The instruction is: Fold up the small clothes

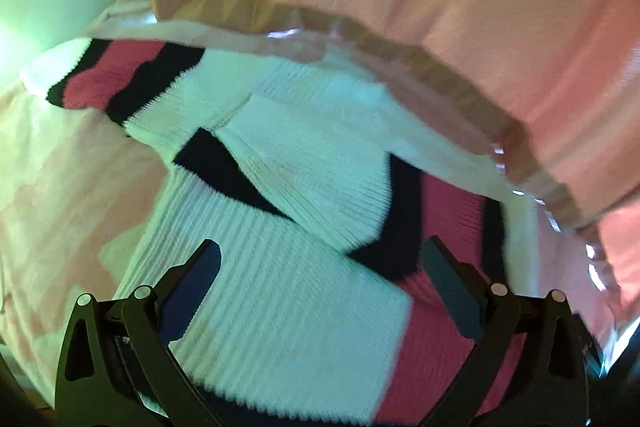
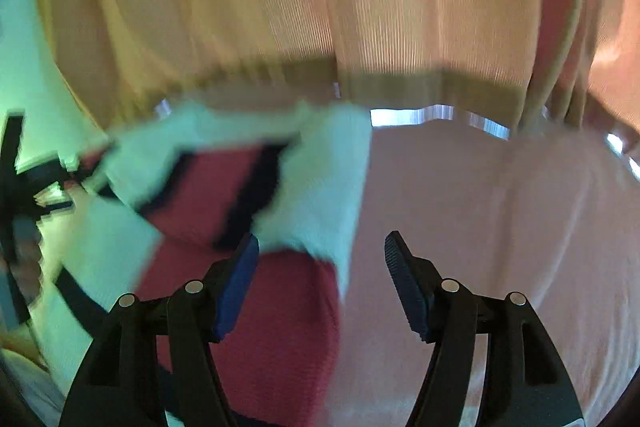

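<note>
- The left gripper (image 1: 320, 267) fills the bottom of the left wrist view with its jaws spread wide; the pads press on nothing.
- Its blue-faced finger sits lower left and its dark ribbed finger lower right, and both hang over the striped socks (image 1: 280, 195).
- The socks are white ribbed knit with pink bands edged in dark stripes, and they cover the middle and lower part of this frame.
- One sock runs from the upper left toward the centre, another crosses it toward the lower right, and they overlap in a loose heap.
- The right gripper (image 2: 320, 247) stands at the bottom of the right wrist view, its jaws parted and gripping nothing.
- Its left blue pad (image 2: 236, 291) lies against or just over the pink and white knit; whether it touches I cannot tell through the blur.
- Its right ribbed pad is over bare pink cloth, apart from the socks.
- In this view the socks lie left of centre, smeared by motion blur.
- At the far left edge a dark shape may be the other gripper; it is too blurred to be sure.
- The pink cloth (image 2: 500, 227) spreads under the socks as the work surface in both views.
- A pink ribbed garment with a darker hem (image 1: 440, 7) fills the top of both frames.
</note>
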The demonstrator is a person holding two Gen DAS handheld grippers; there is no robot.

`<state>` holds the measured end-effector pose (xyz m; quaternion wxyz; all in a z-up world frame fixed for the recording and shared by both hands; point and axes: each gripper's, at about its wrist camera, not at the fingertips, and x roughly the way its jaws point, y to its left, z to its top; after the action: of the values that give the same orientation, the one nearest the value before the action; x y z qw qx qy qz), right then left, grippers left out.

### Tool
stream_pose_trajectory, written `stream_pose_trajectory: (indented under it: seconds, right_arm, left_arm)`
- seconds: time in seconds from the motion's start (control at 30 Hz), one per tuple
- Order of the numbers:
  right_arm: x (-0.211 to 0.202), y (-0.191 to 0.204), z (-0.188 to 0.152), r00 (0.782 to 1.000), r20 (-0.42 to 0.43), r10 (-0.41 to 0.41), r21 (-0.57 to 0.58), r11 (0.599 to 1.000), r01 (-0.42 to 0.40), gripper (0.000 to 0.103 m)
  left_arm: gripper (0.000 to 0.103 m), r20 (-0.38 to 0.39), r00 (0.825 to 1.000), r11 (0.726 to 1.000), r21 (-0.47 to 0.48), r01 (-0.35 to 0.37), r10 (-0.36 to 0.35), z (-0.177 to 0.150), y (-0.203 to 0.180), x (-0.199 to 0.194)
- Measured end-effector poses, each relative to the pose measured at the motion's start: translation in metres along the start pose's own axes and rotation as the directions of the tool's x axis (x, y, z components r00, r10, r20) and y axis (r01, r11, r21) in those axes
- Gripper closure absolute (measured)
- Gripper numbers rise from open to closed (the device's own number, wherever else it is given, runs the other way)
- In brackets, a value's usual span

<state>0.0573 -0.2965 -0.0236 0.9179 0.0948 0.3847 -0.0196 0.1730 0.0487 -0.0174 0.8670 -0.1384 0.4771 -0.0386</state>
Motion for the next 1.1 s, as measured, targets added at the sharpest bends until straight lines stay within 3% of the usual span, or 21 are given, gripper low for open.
stream_pose_trajectory:
  seconds: [0.1,0.17,0.2,0.27,0.3,0.33,0.4,0.5,0.63,0.77,0.87,0.9,0.93,0.97,1.0,1.1]
  right_arm:
    - [0.031,0.003,-0.005,0.999,-0.043,-0.027,-0.047,0.999,0.025,0.039]
    - [0.050,0.007,-0.010,0.998,-0.055,-0.043,-0.062,0.997,0.039,0.041]
    - [0.053,0.005,-0.008,0.997,-0.062,-0.038,-0.055,0.998,0.034,0.047]
    - [0.064,0.008,-0.008,0.997,-0.082,-0.012,-0.047,0.999,0.009,0.076]
    - [0.068,0.009,-0.005,0.996,-0.084,-0.007,-0.047,0.999,0.004,0.085]
    - [0.066,0.009,-0.001,0.998,-0.063,-0.004,-0.033,0.999,0.002,0.089]
    - [0.052,-0.001,0.007,1.000,-0.003,0.004,0.042,0.999,-0.004,0.090]
    - [0.036,-0.023,0.012,0.999,0.035,-0.020,0.127,0.992,0.015,0.090]
    - [0.075,-0.041,-0.013,0.981,-0.163,-0.103,0.129,0.984,0.125,0.090]
    - [0.065,-0.035,-0.005,0.986,-0.145,-0.087,0.149,0.983,0.109,0.086]
    - [0.042,-0.031,-0.001,0.995,-0.089,-0.048,0.192,0.979,0.064,0.078]
    - [0.037,-0.028,0.000,0.997,-0.062,-0.037,0.195,0.980,0.049,0.067]
    - [0.031,-0.025,0.002,0.999,-0.032,-0.024,0.196,0.980,0.030,0.049]
    - [0.026,-0.022,0.002,1.000,0.006,-0.003,0.194,0.981,0.001,0.041]
    - [0.026,-0.019,0.005,1.000,0.025,0.013,0.187,0.982,-0.017,0.036]
    - [0.052,-0.012,0.015,0.999,0.009,0.031,0.189,0.982,-0.032,0.036]
  left_arm:
    - [0.016,-0.115,0.993,0.999,-0.029,0.013,-0.017,0.002,0.009,0.041]
    - [0.032,-0.135,0.990,0.999,-0.042,0.024,-0.029,0.004,0.011,0.053]
    - [0.036,-0.127,0.991,0.999,-0.042,0.024,-0.029,0.006,0.011,0.056]
    - [0.054,-0.110,0.994,0.999,-0.044,0.018,-0.023,0.008,0.010,0.058]
    - [0.061,-0.101,0.994,0.999,-0.045,0.031,-0.035,0.009,0.008,0.058]
    - [0.072,-0.097,0.994,0.998,-0.044,0.044,-0.048,0.011,0.007,0.059]
    - [0.080,-0.085,0.995,0.998,-0.024,0.050,-0.052,0.014,0.004,0.058]
    - [0.082,-0.066,0.997,0.999,0.001,0.035,-0.035,0.015,0.002,0.057]
    - [0.081,-0.078,0.996,0.999,0.008,0.033,-0.032,0.014,0.003,0.066]
    - [0.081,-0.077,0.996,0.999,-0.011,0.045,-0.046,0.016,0.006,0.064]
    - [0.079,-0.069,0.996,0.999,-0.011,0.050,-0.050,0.017,0.010,0.058]
    - [0.078,-0.060,0.997,0.999,-0.005,0.047,-0.048,0.017,0.009,0.056]
    - [0.074,-0.054,0.998,0.999,0.000,0.044,-0.044,0.018,0.009,0.054]
    - [0.066,-0.042,0.998,0.999,0.004,0.048,-0.048,0.018,0.009,0.051]
    - [0.062,-0.035,0.998,0.999,0.000,0.049,-0.049,0.019,0.009,0.049]
    - [0.060,-0.043,0.997,0.998,-0.018,0.057,-0.058,0.020,0.008,0.054]
